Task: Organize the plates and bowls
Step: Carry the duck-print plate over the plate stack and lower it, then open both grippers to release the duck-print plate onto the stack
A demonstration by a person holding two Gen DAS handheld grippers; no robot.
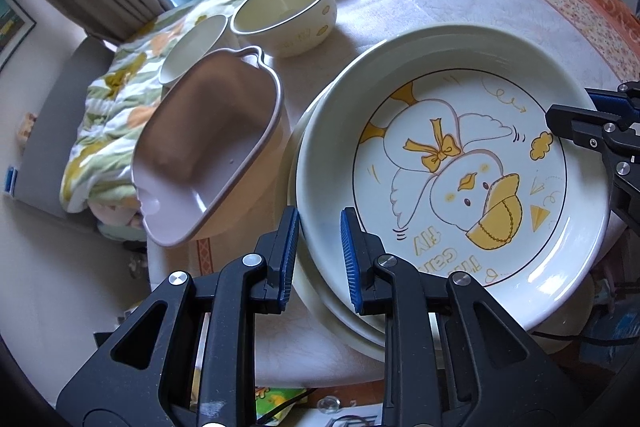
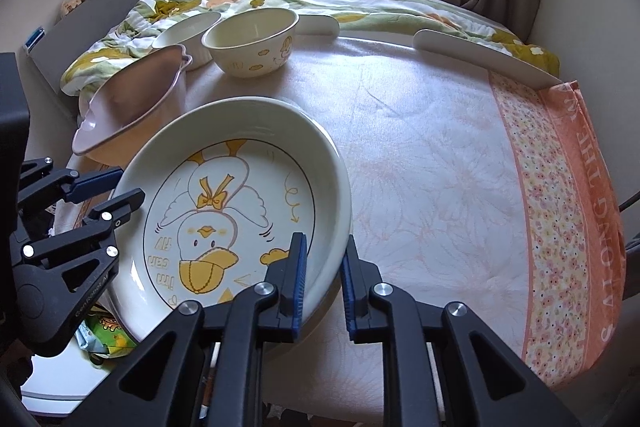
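While your left gripper (image 1: 320, 251) clamps the near rim of the duck plate (image 1: 460, 167), your right gripper (image 2: 324, 279) pinches the opposite rim. That plate sits on a plain plate (image 1: 320, 311) at the near edge of the cloth-covered table (image 2: 420, 147). Beside it a pink dish (image 1: 208, 147) stands tilted, with two bowls (image 1: 288, 15) beyond.
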